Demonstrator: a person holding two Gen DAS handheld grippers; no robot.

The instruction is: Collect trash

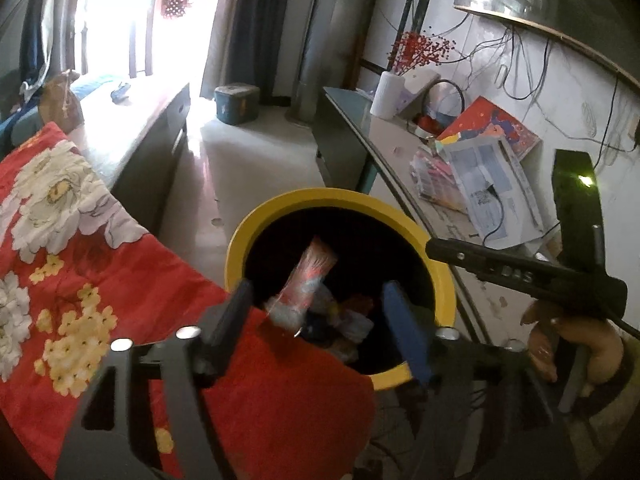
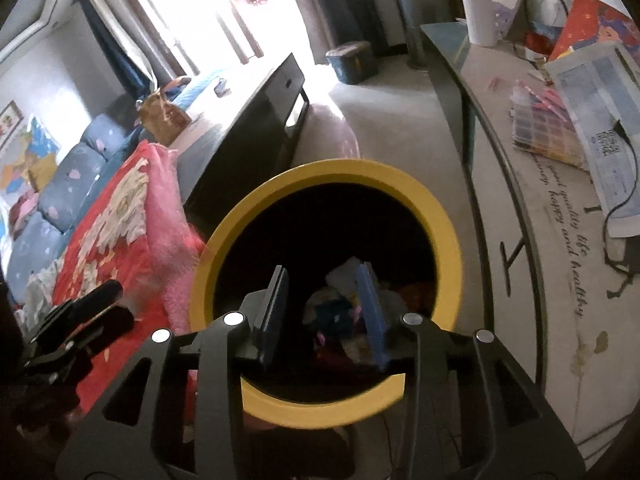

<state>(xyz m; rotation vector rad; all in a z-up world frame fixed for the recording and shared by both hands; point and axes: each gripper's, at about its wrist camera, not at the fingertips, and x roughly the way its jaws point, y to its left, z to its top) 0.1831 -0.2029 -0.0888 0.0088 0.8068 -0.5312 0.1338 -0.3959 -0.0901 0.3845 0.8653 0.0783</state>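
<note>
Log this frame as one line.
left gripper: open, over bin | wrapper: dropping in | right gripper: open, empty, over bin

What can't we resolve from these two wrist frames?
- Bin depth and lower contents: interior black in shadow, both views.
- Wrapper: blurred in the left view, so whether it rests on the pile or is falling is unclear; not identifiable in the right view.
- Trash pile: partly hidden by the right gripper's fingers.
- Window area: overexposed.
- Tabletop text: legible only in part.

Yellow-rimmed bin (image 1: 240,248) interior lost in shadow, near rim covered by gripper frame, falling red wrapper (image 1: 308,280) motion-blurred, trash pile (image 2: 344,304) indistinct.
</note>
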